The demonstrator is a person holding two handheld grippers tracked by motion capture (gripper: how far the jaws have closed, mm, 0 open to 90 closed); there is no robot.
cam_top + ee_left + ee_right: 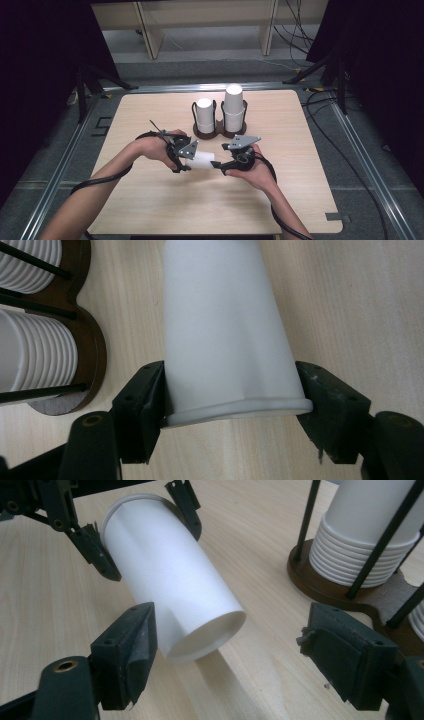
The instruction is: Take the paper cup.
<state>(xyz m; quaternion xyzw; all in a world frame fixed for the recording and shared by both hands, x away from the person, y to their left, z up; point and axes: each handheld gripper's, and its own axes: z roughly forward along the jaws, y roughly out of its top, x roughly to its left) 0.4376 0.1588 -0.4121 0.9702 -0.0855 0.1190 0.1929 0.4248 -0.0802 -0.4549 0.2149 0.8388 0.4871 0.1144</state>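
A white paper cup (201, 160) lies sideways in the air just above the table. My left gripper (186, 162) is shut on it near the rim. In the left gripper view the cup (225, 330) points away from the camera, its rim squeezed between the two black jaws of the left gripper (232, 410). My right gripper (217, 167) is open at the cup's other end. In the right gripper view the cup's recessed base (205, 635) faces the camera, close to the left pad (130, 655), with my right gripper (237, 655) standing wide around it. The left gripper (142, 525) shows beyond.
A dark brown two-slot cup holder (220, 131) stands behind the grippers, with a shorter stack of white cups (204, 115) and a taller stack (233, 107). Its base (350, 595) is close on the right in the right gripper view. Cables hang off the table's sides.
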